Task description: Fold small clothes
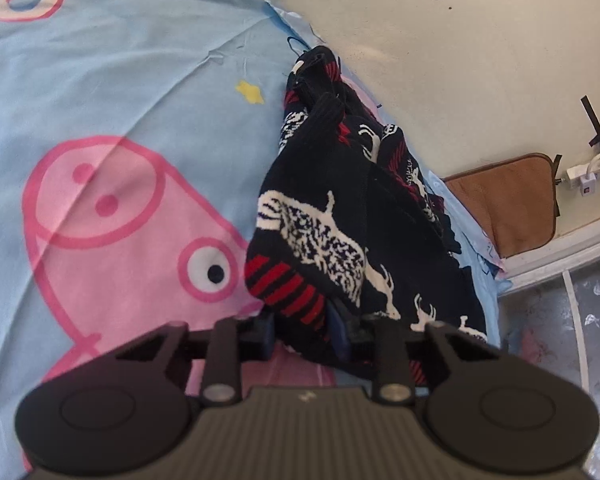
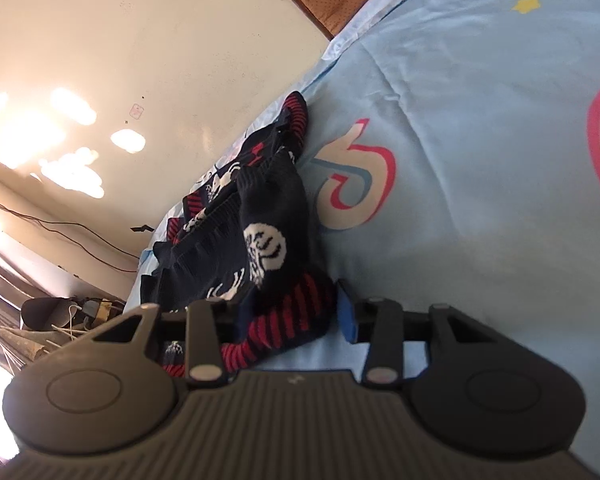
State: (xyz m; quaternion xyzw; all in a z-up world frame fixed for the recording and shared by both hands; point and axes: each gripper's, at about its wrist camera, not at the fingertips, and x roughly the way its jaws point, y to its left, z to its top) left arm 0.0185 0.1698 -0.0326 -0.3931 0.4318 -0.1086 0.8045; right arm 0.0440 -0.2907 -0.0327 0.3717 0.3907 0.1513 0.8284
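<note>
Left gripper (image 1: pixel 300 330): I see its jaws narrowed onto the red-striped hem of the dark knitted garment (image 1: pixel 340 216), the blue pads pressing the fabric at lower centre.
Right gripper (image 2: pixel 292 320): my jaws clamp another red-striped edge of that garment (image 2: pixel 260 220); the blue pad (image 2: pixel 346 316) sits against the cloth, the other pad is hidden.
Garment: bunched and lifted, running from the jaws toward the frame's upper middle.
Sheet (image 1: pixel 120 80): light blue with a pink cartoon pig, under the garment.
</note>
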